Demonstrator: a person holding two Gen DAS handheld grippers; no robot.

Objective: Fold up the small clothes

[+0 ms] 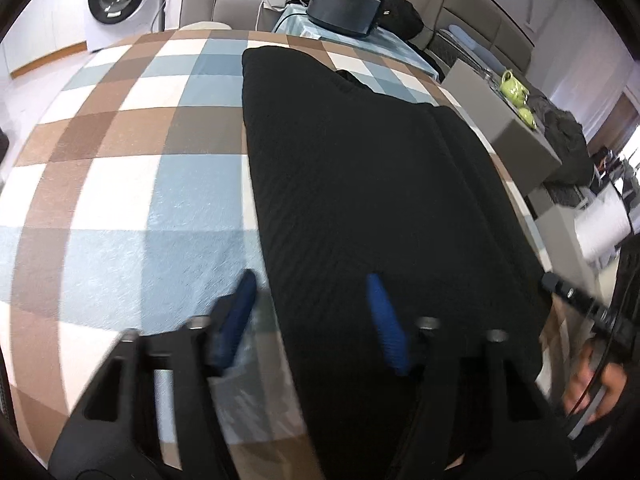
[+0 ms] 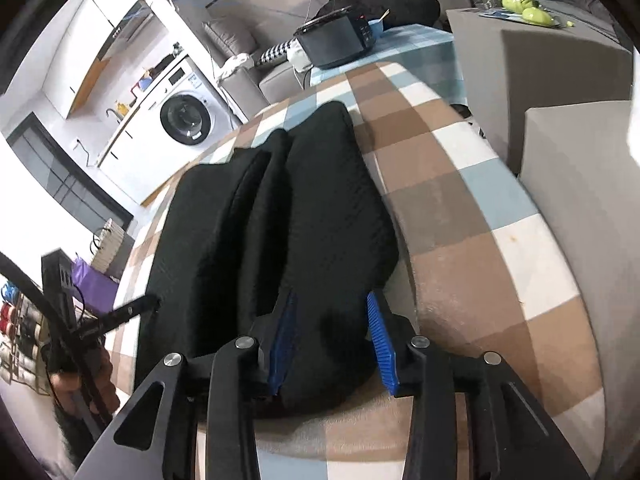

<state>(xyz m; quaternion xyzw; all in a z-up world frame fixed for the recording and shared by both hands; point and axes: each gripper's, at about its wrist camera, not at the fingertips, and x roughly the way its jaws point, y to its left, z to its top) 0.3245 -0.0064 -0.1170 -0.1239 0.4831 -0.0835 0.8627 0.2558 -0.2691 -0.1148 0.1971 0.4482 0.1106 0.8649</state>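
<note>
Blue pads up close first: the left gripper (image 1: 310, 312) straddles the near left edge of the black garment (image 1: 360, 168), jaws partly apart, nothing clamped that I can see. The right gripper (image 2: 332, 340) also stands part open, the near end of the garment bunched between its pads; whether they press it I cannot tell. The garment lies lengthwise on the checked tablecloth (image 1: 120, 160), folded into a long strip. It looks soft, ribbed and light, likely to sag, so take the near corners with both grippers. The left view shows a flat left edge; the right view reveals a lengthwise crease. Beyond, a washing machine (image 2: 186, 120).
</note>
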